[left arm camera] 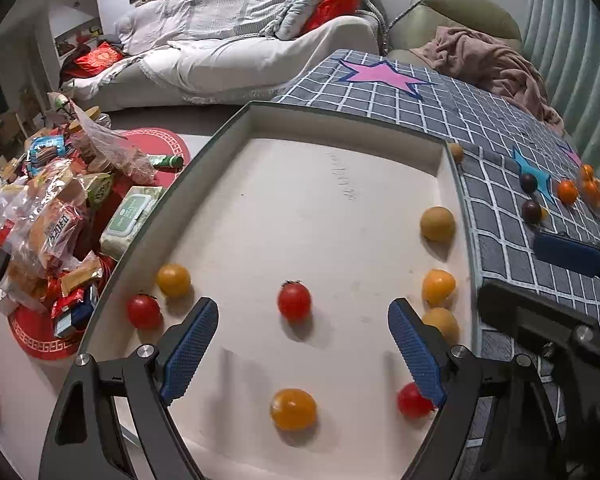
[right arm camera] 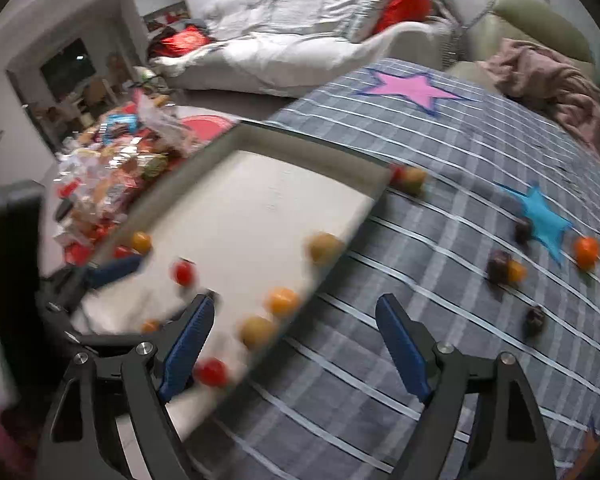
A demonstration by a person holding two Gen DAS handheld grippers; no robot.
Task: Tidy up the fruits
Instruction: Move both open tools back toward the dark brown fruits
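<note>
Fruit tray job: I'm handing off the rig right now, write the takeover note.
Left hand-held gripper: open, empty, over the tray, a red tomato just ahead of its fingers.
Right hand-held gripper: open, empty, over the tray's right edge; its view is blurred.
Done: eight small fruits lie in the tray, red, yellow and tan.
Left: loose fruits on the checked cloth: two dark plums, an orange, a cluster of oranges, one tan fruit against the tray's far corner. The right view shows at least one more.
</note>
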